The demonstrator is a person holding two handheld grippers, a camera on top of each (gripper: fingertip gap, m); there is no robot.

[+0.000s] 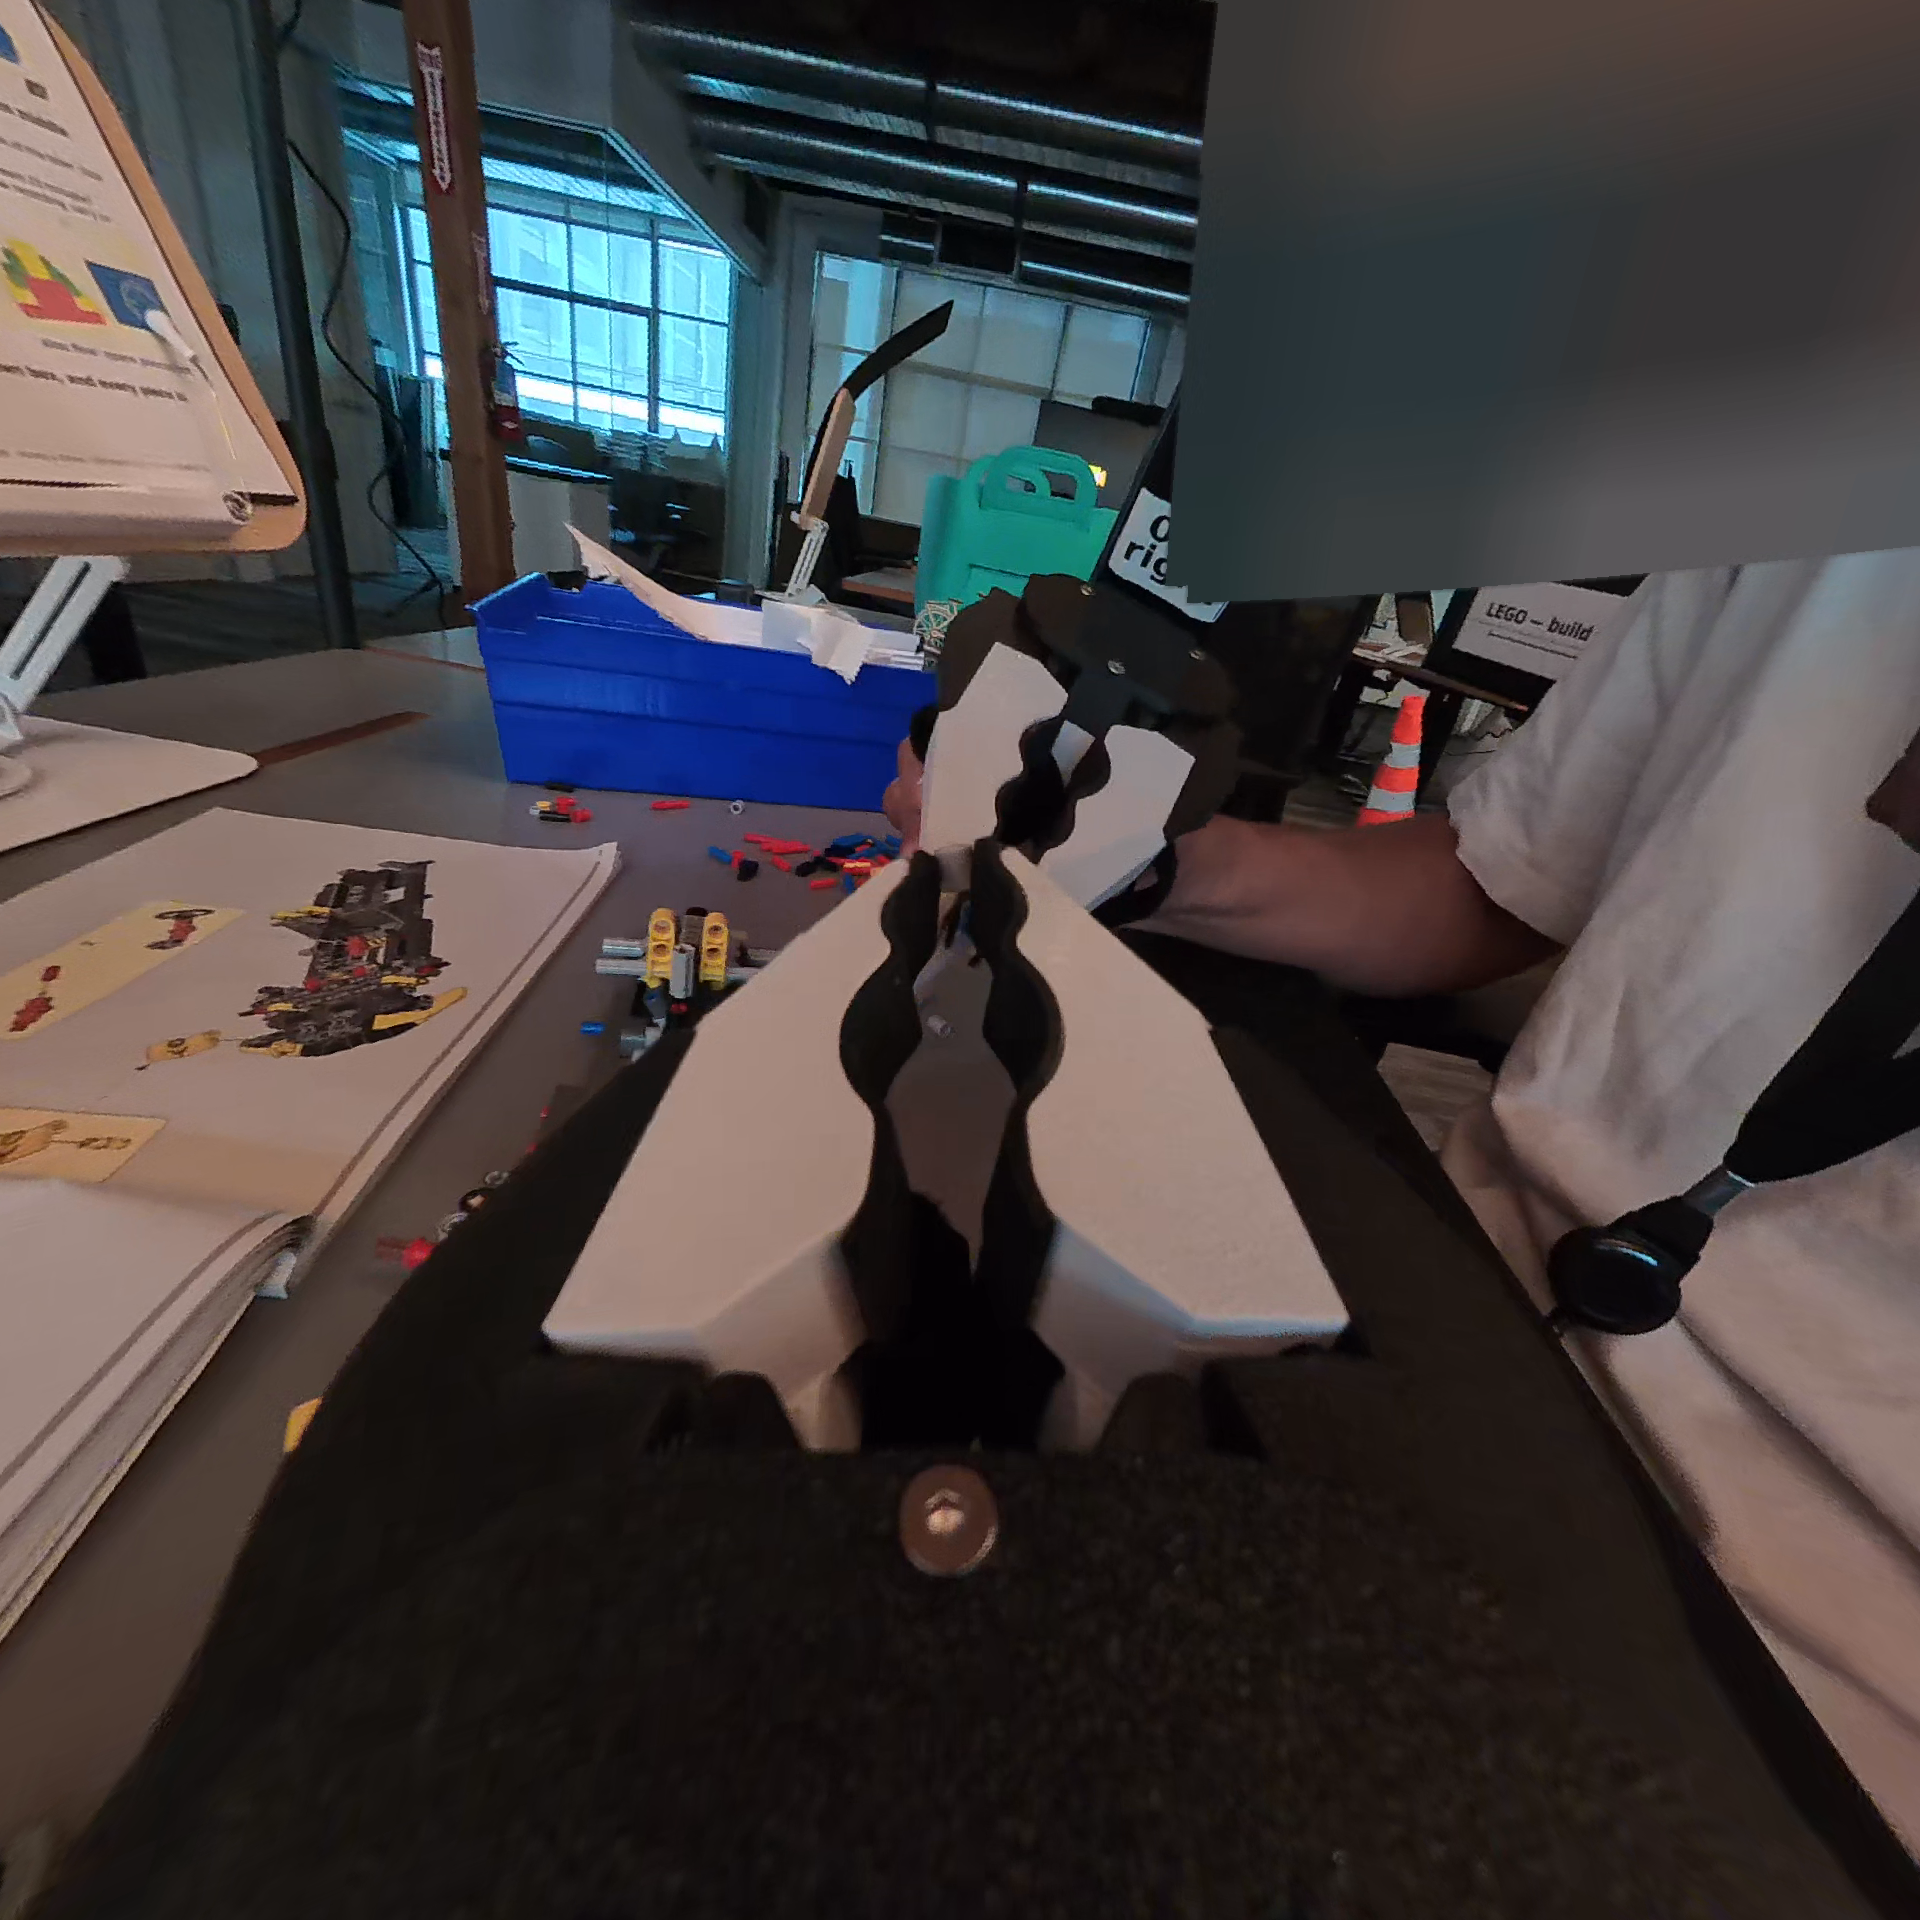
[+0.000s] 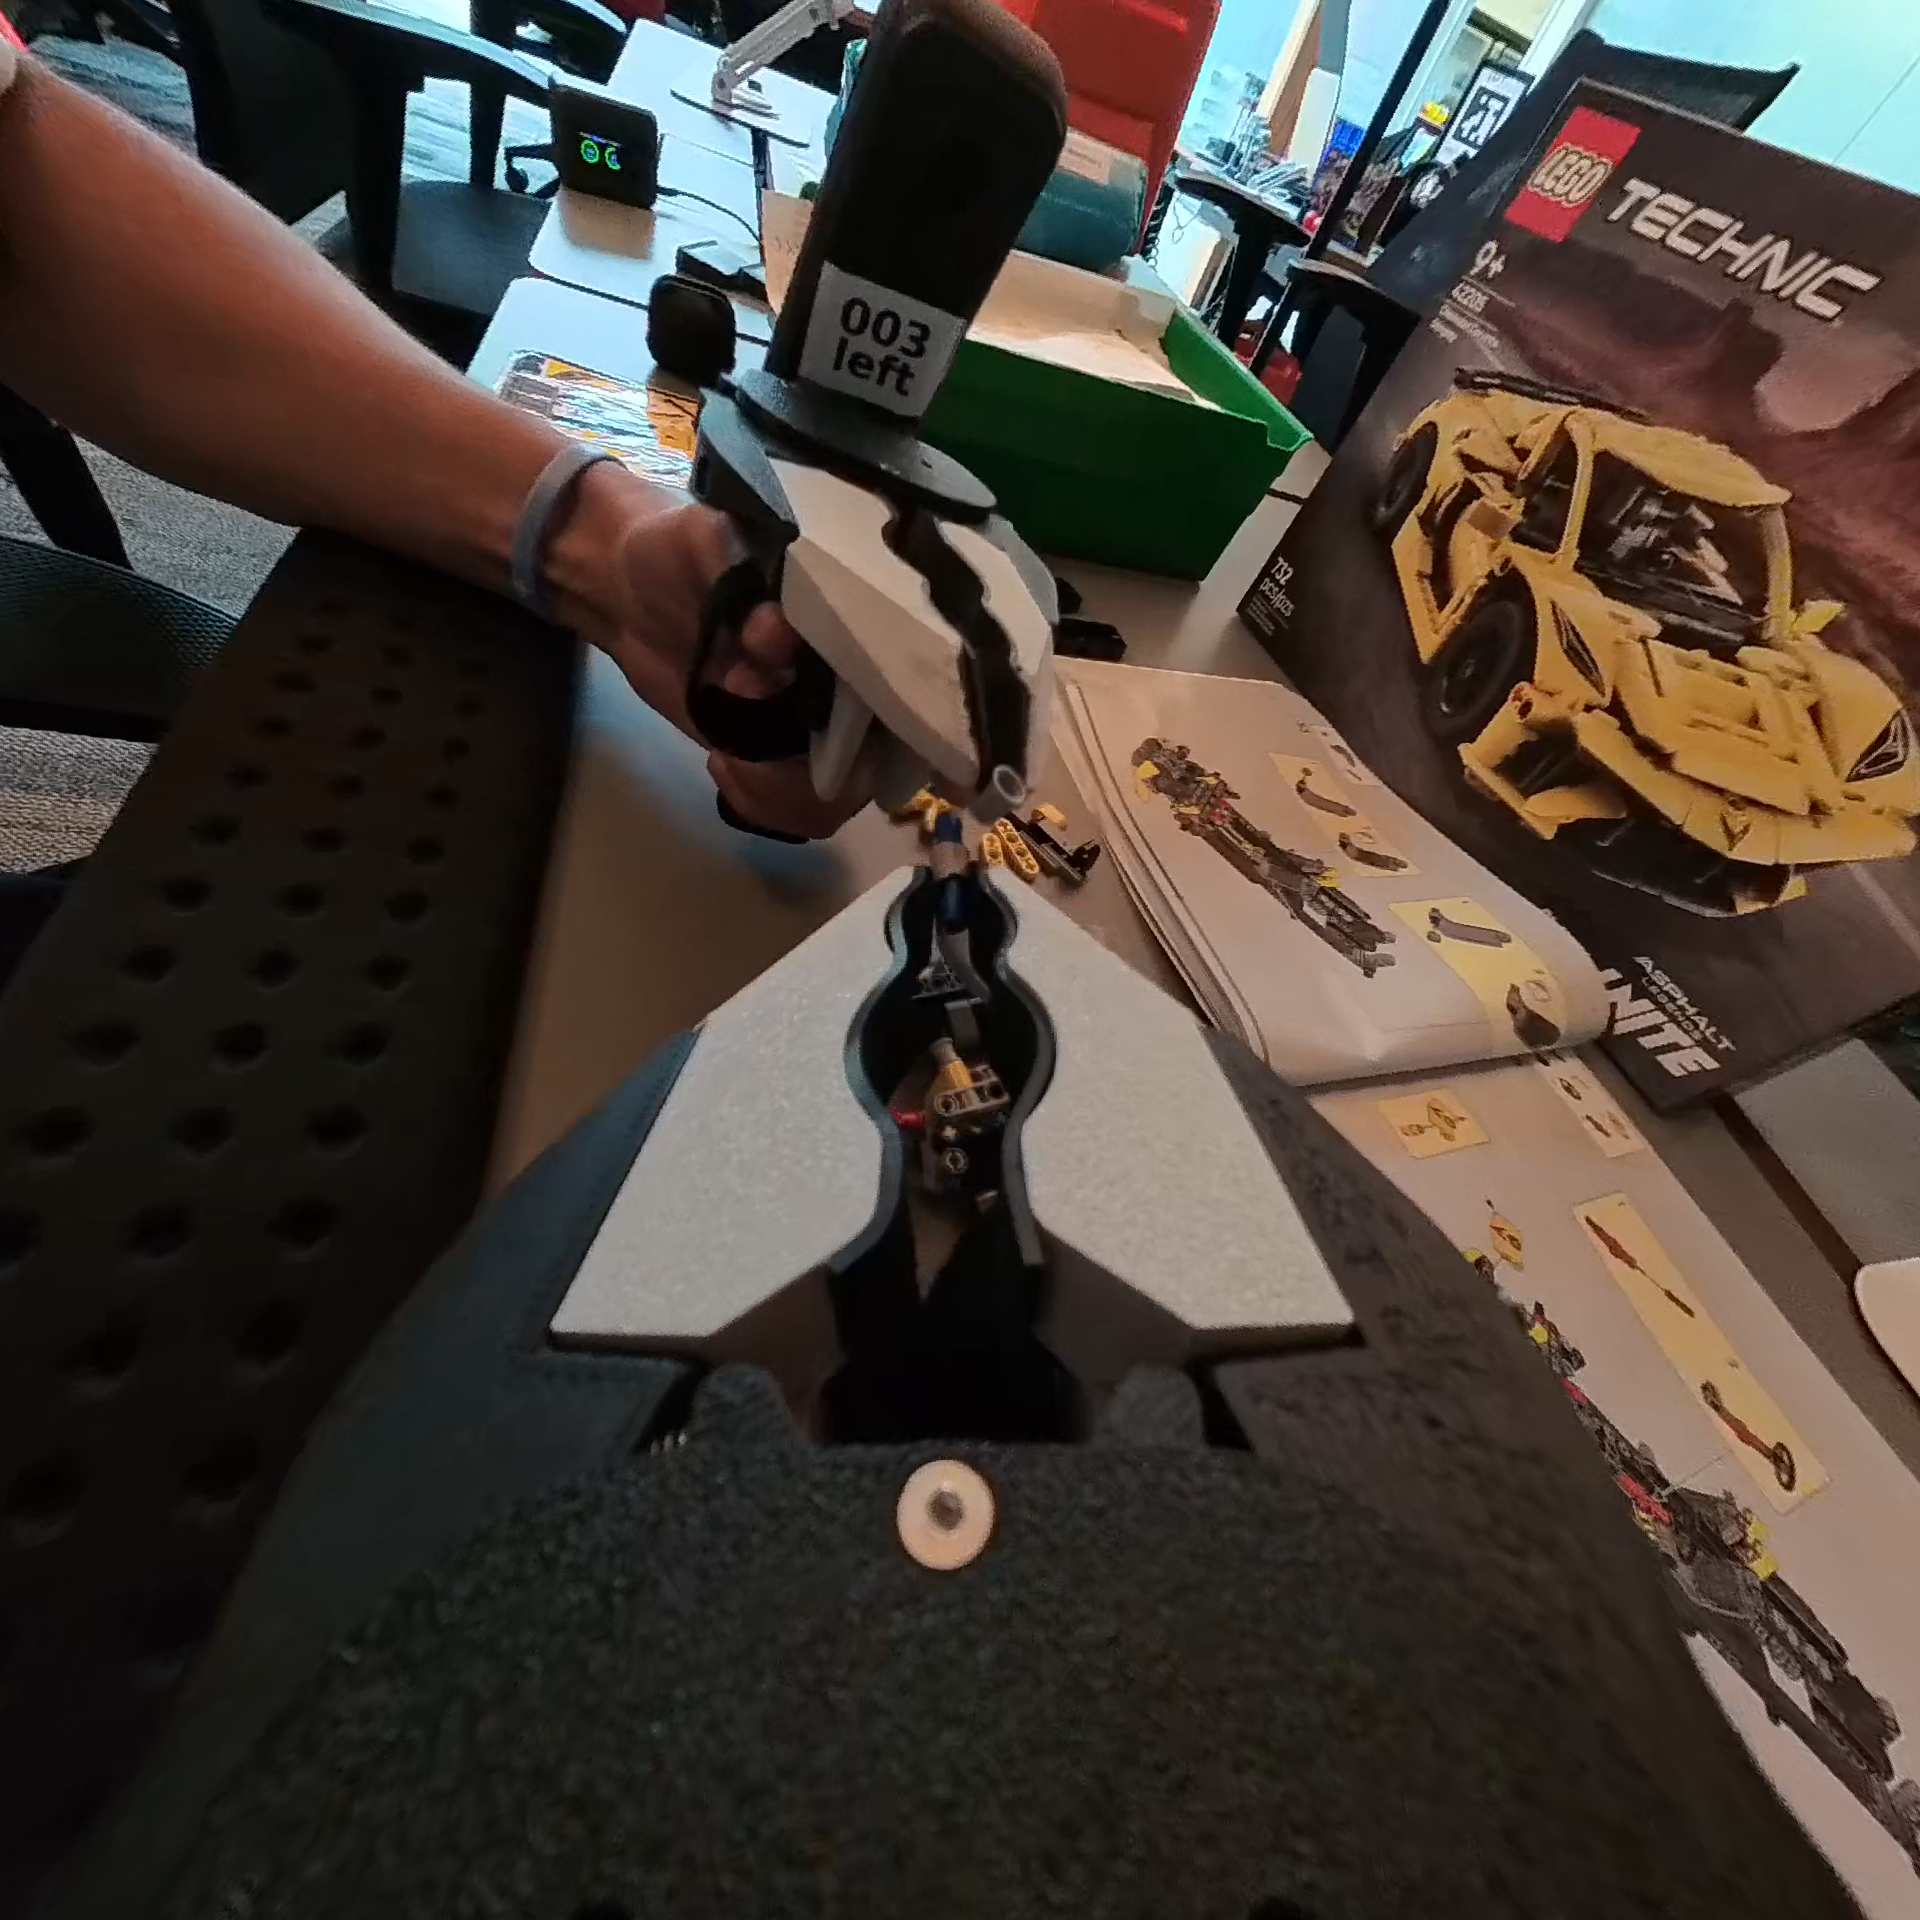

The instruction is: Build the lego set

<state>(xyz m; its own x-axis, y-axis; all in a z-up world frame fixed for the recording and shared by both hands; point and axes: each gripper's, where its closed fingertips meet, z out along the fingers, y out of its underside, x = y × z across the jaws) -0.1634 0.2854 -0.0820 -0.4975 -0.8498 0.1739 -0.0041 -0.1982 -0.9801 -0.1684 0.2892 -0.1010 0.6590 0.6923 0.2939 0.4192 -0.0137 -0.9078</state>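
Plastic, light and stiff: your left tongs [image 1: 954,868] pinch a small grey sleeve [image 2: 1003,805] at their tips, your right tongs [image 2: 951,894] clamp a blue-tipped pin [image 2: 948,883], meeting above the desk [image 1: 436,758]. Both could slip; grip mid-body.

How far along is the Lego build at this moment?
Early. Done: only a small yellow and grey sub-assembly lies on the table. In hand: the left gripper is shut on a small grey tube piece, held close to a blue and grey pin piece pinched by the right gripper. Left: loose red, blue and black pieces lie scattered before the blue bin, and the instruction booklet lies open.
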